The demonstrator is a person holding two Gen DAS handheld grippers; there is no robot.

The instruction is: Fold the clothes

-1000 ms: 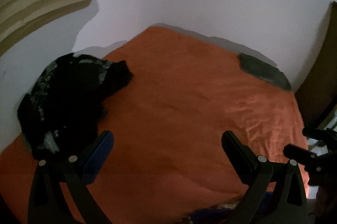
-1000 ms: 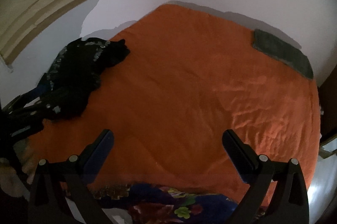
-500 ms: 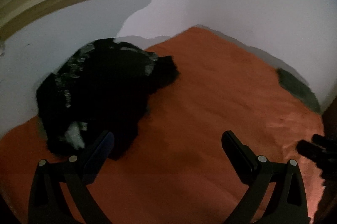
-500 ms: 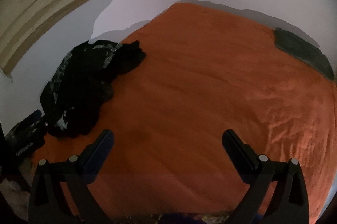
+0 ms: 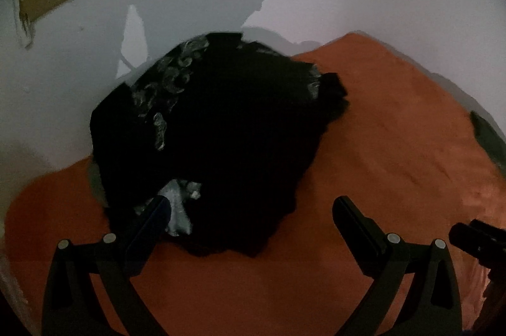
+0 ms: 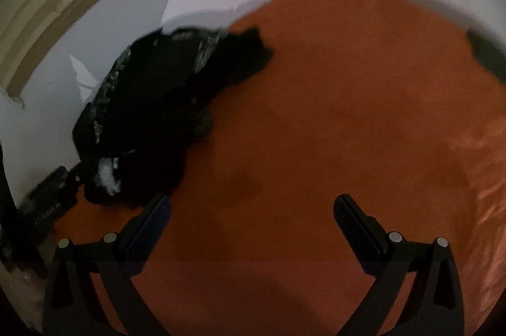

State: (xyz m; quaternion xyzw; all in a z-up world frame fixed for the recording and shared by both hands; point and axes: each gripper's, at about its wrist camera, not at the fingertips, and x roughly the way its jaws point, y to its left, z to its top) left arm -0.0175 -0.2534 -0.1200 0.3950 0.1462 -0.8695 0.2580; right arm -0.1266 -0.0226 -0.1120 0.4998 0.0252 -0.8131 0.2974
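A crumpled heap of black clothes (image 5: 227,133) with grey-white print lies on the orange bedcover (image 5: 395,152) against the left wall. My left gripper (image 5: 251,211) hovers open right over the heap's near edge, its left finger (image 5: 148,228) overlapping the cloth in view; nothing is held. In the right wrist view the same black heap (image 6: 164,114) sits to the left, and my right gripper (image 6: 251,209) stands open above bare bedcover (image 6: 348,114), a little apart from the heap. The left gripper's body (image 6: 47,203) shows at that view's left edge.
White walls close the bed at the left and back. A dark grey folded cloth (image 5: 488,137) lies at the bed's far right, also in the right wrist view as a grey cloth (image 6: 487,54). The right gripper's body (image 5: 477,241) shows at the right edge.
Both grippers have moved forward and left toward the black heap, which now fills the left wrist view. Both stay open.
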